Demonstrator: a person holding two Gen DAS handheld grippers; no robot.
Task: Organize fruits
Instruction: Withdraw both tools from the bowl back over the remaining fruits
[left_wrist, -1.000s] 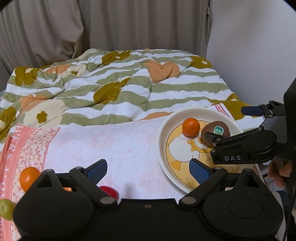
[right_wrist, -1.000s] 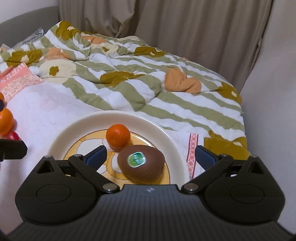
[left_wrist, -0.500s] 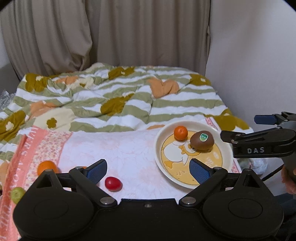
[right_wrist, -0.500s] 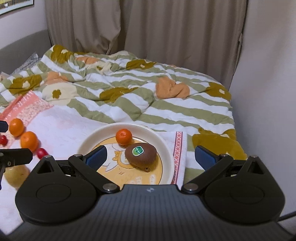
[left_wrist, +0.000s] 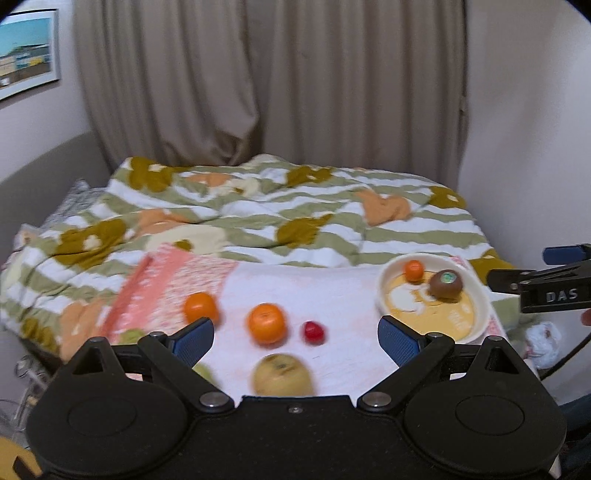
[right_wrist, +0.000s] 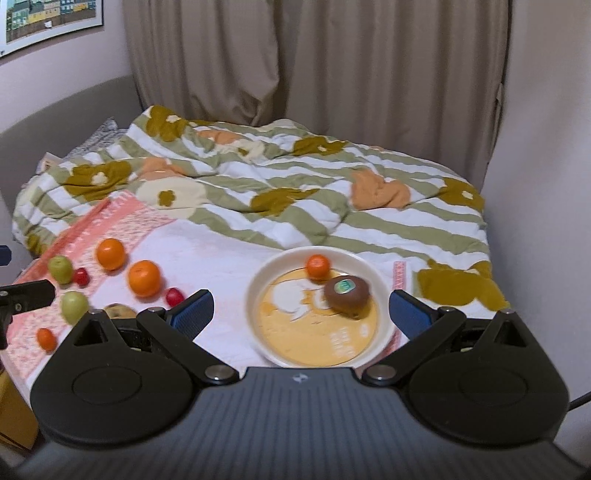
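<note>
A cream plate (right_wrist: 258, 284) with a duck picture lies on a white and pink cloth (right_wrist: 207, 254) on the bed. It holds a small orange (right_wrist: 318, 266) and a brown kiwi (right_wrist: 346, 291) with a green sticker. Left of it on the cloth lie two oranges (right_wrist: 144, 278), red cherry tomatoes (right_wrist: 174, 295), green fruits (right_wrist: 60, 269) and a yellowish pear (left_wrist: 282, 374). My right gripper (right_wrist: 299, 310) hangs open above and in front of the plate, holding nothing. My left gripper (left_wrist: 295, 334) is open and held high over the loose fruits; the plate (left_wrist: 480, 314) is at its right.
A striped green and white quilt (right_wrist: 280, 192) covers the bed behind the cloth. Beige curtains (left_wrist: 266, 81) hang at the back, a wall (right_wrist: 546, 147) stands close on the right, and a framed picture (left_wrist: 26, 55) hangs at the left. The right gripper's arm (left_wrist: 546, 291) shows at the left view's edge.
Both grippers have pulled back and up from the plate, so more of the bed and the loose fruits show. The kiwi and small orange stay on the plate.
</note>
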